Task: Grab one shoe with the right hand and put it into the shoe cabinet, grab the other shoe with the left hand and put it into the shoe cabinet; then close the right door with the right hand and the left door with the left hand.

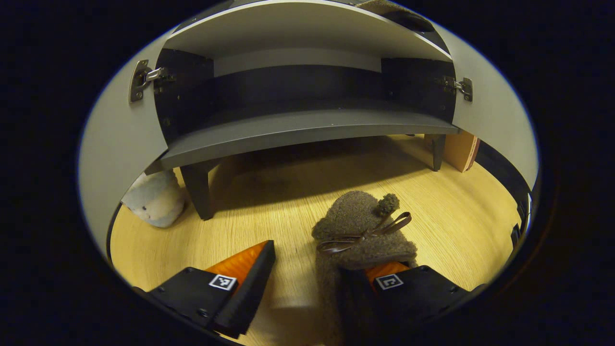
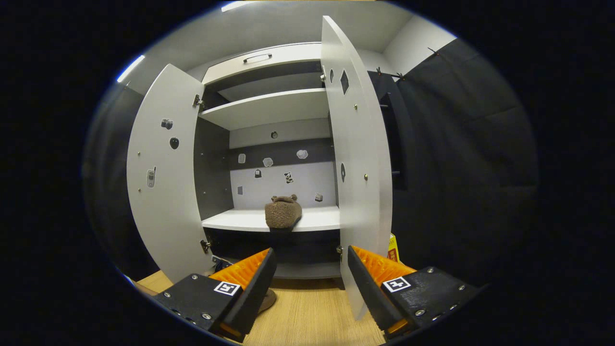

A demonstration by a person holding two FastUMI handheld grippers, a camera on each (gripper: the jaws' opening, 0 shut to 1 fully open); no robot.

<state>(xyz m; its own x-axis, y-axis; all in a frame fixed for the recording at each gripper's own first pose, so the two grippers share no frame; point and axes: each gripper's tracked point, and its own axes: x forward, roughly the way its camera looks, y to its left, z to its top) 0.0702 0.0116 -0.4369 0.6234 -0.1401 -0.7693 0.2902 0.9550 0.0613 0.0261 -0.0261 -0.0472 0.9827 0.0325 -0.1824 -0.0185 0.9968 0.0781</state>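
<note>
A brown fuzzy slipper (image 1: 358, 226) with a ribbon bow lies on the wooden floor (image 1: 288, 202) in front of the shoe cabinet's low bottom shelf (image 1: 307, 132). My left gripper (image 1: 323, 257) is open just above the floor. Its right finger (image 1: 384, 276) rests at the slipper's heel end, and its left finger (image 1: 247, 269) stands well apart from the slipper. In the right gripper view the second slipper (image 2: 283, 212) sits on the cabinet's middle shelf (image 2: 230, 221). My right gripper (image 2: 311, 257) hangs open and empty in front of the cabinet, with both doors (image 2: 163, 168) (image 2: 358, 158) swung wide.
A pale plush toy (image 1: 154, 199) lies on the floor under the left door, beside a cabinet leg (image 1: 199, 190). A brown box (image 1: 459, 151) stands behind the right leg. A yellow item (image 2: 393, 247) shows past the right door. A drawer (image 2: 257, 58) tops the cabinet.
</note>
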